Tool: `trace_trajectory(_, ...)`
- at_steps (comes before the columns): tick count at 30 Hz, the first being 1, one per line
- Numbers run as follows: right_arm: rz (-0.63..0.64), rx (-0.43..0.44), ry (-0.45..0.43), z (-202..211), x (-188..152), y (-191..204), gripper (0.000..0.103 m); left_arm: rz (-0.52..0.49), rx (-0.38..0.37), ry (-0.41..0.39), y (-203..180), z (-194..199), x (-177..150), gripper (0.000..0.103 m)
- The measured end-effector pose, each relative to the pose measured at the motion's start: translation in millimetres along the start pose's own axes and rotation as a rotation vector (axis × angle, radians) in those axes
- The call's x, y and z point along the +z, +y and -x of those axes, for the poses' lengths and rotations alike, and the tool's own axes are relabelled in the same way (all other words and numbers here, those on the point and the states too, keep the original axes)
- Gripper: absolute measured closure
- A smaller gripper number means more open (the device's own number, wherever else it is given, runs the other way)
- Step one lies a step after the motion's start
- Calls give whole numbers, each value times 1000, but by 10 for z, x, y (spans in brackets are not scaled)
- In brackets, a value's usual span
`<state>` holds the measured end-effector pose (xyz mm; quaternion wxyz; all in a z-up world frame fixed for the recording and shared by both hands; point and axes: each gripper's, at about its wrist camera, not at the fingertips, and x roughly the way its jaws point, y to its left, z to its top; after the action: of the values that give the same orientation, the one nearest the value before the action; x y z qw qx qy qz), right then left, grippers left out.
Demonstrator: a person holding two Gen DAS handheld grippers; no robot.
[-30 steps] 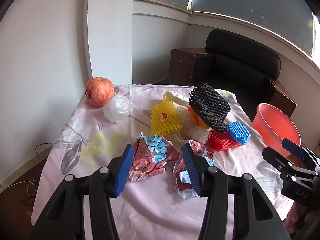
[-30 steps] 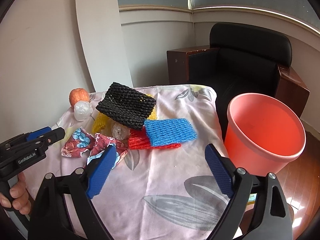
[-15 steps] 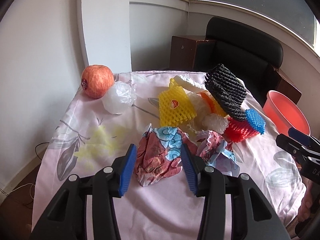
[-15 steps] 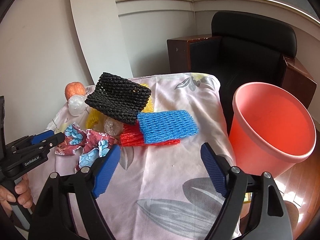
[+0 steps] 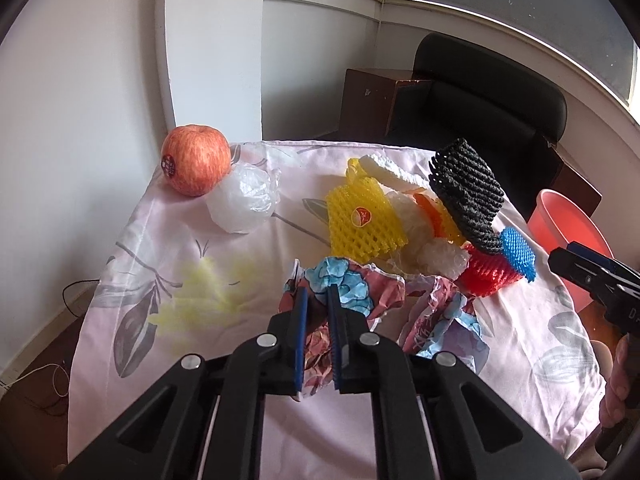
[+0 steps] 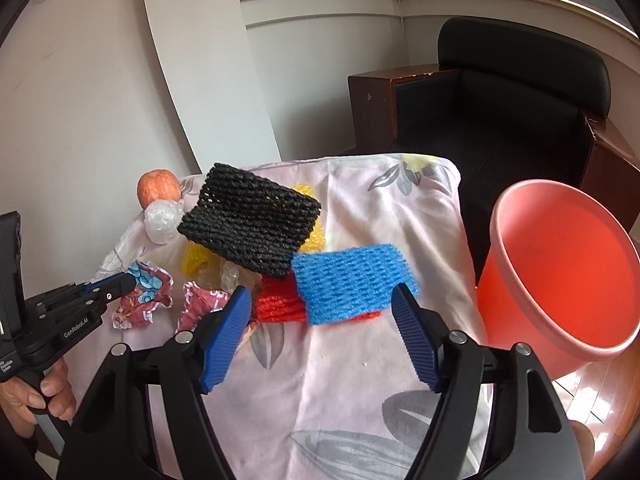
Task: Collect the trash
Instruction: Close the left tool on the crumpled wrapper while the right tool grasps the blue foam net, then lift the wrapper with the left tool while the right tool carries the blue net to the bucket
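Observation:
My left gripper (image 5: 317, 300) is shut on a crumpled red-and-blue wrapper (image 5: 352, 292) lying on the table; it also shows at the left of the right wrist view (image 6: 146, 294). A second crumpled wrapper (image 5: 440, 316) lies to its right. My right gripper (image 6: 322, 304) is open and empty, hovering before the blue foam net (image 6: 352, 280) that lies on a red net (image 6: 276, 304). A black net (image 6: 252, 224), a yellow net (image 5: 362, 220) and clear plastic (image 5: 440, 256) are piled behind. The pink bucket (image 6: 560, 280) stands right of the table.
A red apple (image 5: 196, 164) and a balled clear plastic bag (image 5: 244, 204) sit at the table's far left corner. The table has a pale floral cloth (image 5: 180, 280). A black armchair (image 6: 520, 92) and a brown cabinet (image 6: 372, 108) stand behind.
My left gripper moved forward and closed on the left wrapper. My right gripper moved closer to the blue and red nets, still open.

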<state>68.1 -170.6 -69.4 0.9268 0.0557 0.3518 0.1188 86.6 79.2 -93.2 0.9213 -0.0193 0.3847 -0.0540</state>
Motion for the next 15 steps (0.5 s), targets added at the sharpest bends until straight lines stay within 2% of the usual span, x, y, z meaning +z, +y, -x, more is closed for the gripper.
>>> trace_trajectory(3,8,0,10,-64,91,-2,30,23,-12,-7,60,79,24,95)
trace_trajectory(7,46,-11,71,-260,69,19,32,44,-48,-3,104,133,52,95)
trace_trajectory(8,54,-18,85,-314,52,29,44,46,-55,-2,101,137,62,95)
trace_trajectory(11,44,-10,142,-458,-7,37,66,46,-78,-2,91,137,109,95)
trace_trajectory(12,28,-5,153,-484,-23,20,70,44,-87,-2,84,143,127,95)
trace_trajectory(15,-14,10,171,-493,-61,-30,89,37,-114,-8,54,161,180,95)
